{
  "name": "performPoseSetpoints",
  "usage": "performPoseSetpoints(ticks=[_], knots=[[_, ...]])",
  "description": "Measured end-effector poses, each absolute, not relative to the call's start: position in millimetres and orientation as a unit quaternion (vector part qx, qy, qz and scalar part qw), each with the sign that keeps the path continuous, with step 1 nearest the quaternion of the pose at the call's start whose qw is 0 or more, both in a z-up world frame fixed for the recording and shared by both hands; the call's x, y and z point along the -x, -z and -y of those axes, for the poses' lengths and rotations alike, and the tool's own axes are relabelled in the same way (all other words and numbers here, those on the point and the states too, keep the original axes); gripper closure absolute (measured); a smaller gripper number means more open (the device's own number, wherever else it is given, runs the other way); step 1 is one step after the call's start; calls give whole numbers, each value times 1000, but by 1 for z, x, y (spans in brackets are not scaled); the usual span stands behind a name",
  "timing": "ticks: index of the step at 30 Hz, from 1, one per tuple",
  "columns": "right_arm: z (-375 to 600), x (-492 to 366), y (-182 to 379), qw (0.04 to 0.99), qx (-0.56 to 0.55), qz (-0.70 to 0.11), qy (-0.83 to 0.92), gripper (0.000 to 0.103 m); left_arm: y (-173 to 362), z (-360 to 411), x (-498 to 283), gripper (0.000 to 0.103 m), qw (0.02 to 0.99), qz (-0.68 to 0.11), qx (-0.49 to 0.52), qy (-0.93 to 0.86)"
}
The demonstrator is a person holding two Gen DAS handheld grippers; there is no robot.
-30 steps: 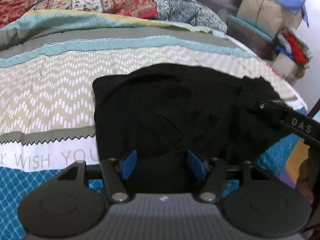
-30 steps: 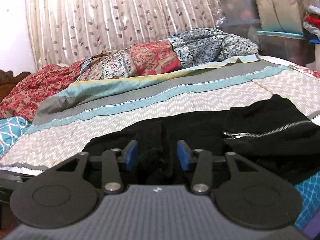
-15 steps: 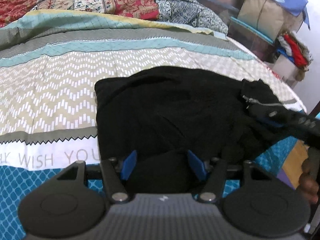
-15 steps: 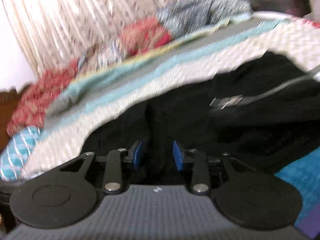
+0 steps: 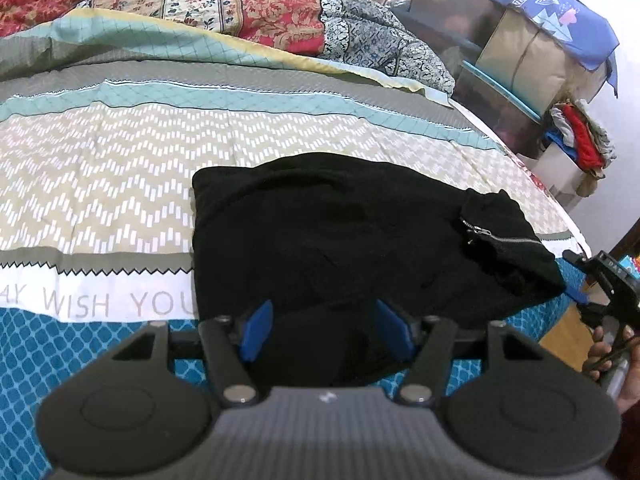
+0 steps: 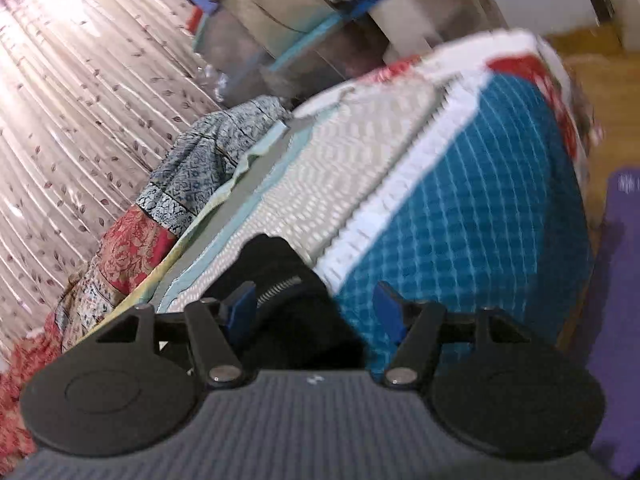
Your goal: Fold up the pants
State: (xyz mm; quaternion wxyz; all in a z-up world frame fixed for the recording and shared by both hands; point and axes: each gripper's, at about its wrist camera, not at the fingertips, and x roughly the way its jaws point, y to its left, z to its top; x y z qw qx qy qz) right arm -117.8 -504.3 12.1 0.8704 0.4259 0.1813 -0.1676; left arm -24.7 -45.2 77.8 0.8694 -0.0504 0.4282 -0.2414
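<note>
Black pants [image 5: 340, 240] lie folded on the patterned quilt [image 5: 120, 184], with a zipped pocket [image 5: 500, 238] at their right corner. My left gripper [image 5: 325, 330] sits at the near edge of the pants, and a thick bunch of black cloth fills the gap between its blue pads [image 5: 256, 330]. Off the right corner of the pants, my right gripper [image 5: 600, 280] is held in a hand [image 5: 604, 356]. In the right wrist view the right gripper [image 6: 316, 314] is rolled over and its jaws are opening. The zipped corner [image 6: 280, 284] lies loose by its left pad.
A crumpled patchwork blanket [image 5: 260, 12] lies across the head of the bed. Storage boxes and bags [image 5: 520, 60] with piled clothes [image 5: 580, 140] stand to the right. A curtain [image 6: 80, 100] hangs behind. The bed's right edge drops to a wooden floor [image 6: 592, 80].
The right gripper let go of the black cloth, swung right past the zipped corner and rolled, with its jaws spreading. The left gripper stayed at the near edge.
</note>
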Motion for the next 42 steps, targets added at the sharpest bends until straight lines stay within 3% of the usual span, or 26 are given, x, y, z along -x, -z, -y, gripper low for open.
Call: performPoseSetpoints(ticks=[6, 7, 8, 11, 23, 25, 26, 27, 32, 34, 36, 37, 38, 42], knots=[[493, 101, 0, 863, -432, -219, 141, 41, -77, 43, 26, 43, 869, -429, 56, 239], [493, 100, -2, 862, -434, -221, 139, 49, -77, 41, 26, 43, 870, -428, 58, 238], [492, 96, -2, 861, -435, -228, 134, 65, -77, 40, 26, 43, 870, -428, 59, 237], [482, 96, -15, 872, -410, -231, 132, 81, -77, 36, 25, 43, 870, -429, 69, 234], [368, 67, -97, 954, -212, -213, -4, 89, -89, 44, -33, 43, 823, -449, 185, 294], [338, 61, -104, 960, -173, -217, -41, 89, -95, 40, -44, 34, 817, -443, 209, 303], [323, 58, -107, 961, -156, -220, -61, 89, -96, 37, -49, 24, 815, -440, 222, 305], [308, 54, -108, 961, -141, -224, -82, 89, -96, 34, -53, 19, 813, -439, 233, 305], [236, 41, -101, 944, -93, -264, -174, 89, -83, 10, -62, 5, 793, -443, 278, 311], [210, 40, -91, 935, -69, -283, -202, 89, -67, -1, -63, 16, 787, -455, 291, 298], [187, 40, -80, 927, -37, -297, -225, 89, -50, -9, -64, 61, 788, -466, 292, 276], [181, 40, -74, 925, -22, -305, -228, 89, -41, -14, -64, 68, 792, -472, 288, 258], [179, 40, -69, 923, -14, -311, -228, 89, -32, -20, -64, 81, 791, -478, 292, 247], [184, 35, -74, 922, -22, -307, -233, 89, -25, -34, -65, 86, 781, -463, 331, 258]])
